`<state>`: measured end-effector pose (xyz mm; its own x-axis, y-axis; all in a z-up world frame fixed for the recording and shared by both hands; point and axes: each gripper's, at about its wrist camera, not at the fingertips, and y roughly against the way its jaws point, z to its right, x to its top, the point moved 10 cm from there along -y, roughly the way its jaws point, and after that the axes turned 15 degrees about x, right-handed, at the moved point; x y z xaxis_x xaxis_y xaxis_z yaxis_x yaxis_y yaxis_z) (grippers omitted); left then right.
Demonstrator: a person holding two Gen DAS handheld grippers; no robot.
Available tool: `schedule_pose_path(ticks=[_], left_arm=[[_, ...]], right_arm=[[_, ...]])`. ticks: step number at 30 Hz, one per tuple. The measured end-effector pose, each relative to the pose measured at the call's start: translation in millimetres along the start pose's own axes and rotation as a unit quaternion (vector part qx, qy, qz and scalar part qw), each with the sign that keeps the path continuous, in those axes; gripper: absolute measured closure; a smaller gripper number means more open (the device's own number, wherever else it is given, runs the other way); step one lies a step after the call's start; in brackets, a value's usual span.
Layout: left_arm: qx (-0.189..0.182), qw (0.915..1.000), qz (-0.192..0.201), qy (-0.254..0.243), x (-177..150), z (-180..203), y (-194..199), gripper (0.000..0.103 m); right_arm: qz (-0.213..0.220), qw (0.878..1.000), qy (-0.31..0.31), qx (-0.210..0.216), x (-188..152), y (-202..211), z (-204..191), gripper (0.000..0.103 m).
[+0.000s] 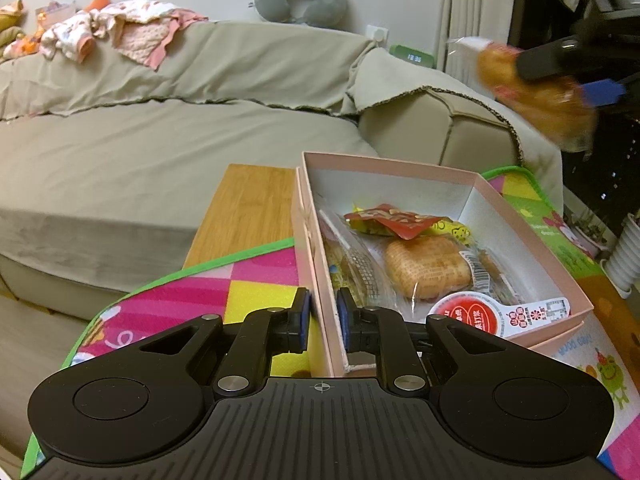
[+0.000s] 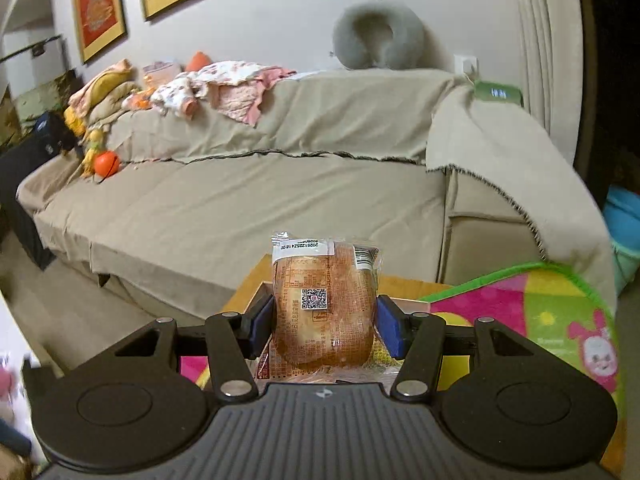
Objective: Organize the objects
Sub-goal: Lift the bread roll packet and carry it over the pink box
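A pink cardboard box [image 1: 532, 236] sits on a colourful play mat [image 1: 240, 284]. It holds a wrapped bread bun [image 1: 428, 268], a red packet [image 1: 394, 220], a clear packet [image 1: 352, 268] and a red-lidded round tub [image 1: 468, 314]. My left gripper [image 1: 323, 320] straddles the box's near left wall; a thin gap shows beside the outer pad, so it is open. My right gripper [image 2: 325, 322] is shut on another wrapped bread bun [image 2: 324, 304], held upright in the air. In the left wrist view that gripper [image 1: 568, 80] and bun [image 1: 536, 92] hang blurred above and right of the box.
The mat covers a low wooden table [image 1: 244, 204] in front of a beige sofa [image 2: 240, 200]. On the sofa lie a pile of clothes [image 2: 224, 88], an orange ball [image 2: 106, 163] and a grey neck pillow [image 2: 378, 36]. A white ribbed pot [image 1: 624, 256] stands at the right.
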<state>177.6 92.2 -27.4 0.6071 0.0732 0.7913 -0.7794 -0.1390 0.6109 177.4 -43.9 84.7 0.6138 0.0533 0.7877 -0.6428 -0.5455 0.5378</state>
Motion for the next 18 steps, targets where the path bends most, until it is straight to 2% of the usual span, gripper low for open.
schedule_pose_path(ticks=[7, 18], left_arm=[[-0.006, 1.0, 0.001, 0.003, -0.1, -1.1, -0.4, 0.085], [-0.006, 1.0, 0.002, 0.004, -0.2, -1.8, -0.3, 0.086]], right_arm=[[-0.018, 0.999, -0.038, 0.002, -12.6, -32.4, 16.2, 0.047], [-0.053, 0.998, -0.042, -0.003, -42.9, -37.0, 31.3, 0.042]])
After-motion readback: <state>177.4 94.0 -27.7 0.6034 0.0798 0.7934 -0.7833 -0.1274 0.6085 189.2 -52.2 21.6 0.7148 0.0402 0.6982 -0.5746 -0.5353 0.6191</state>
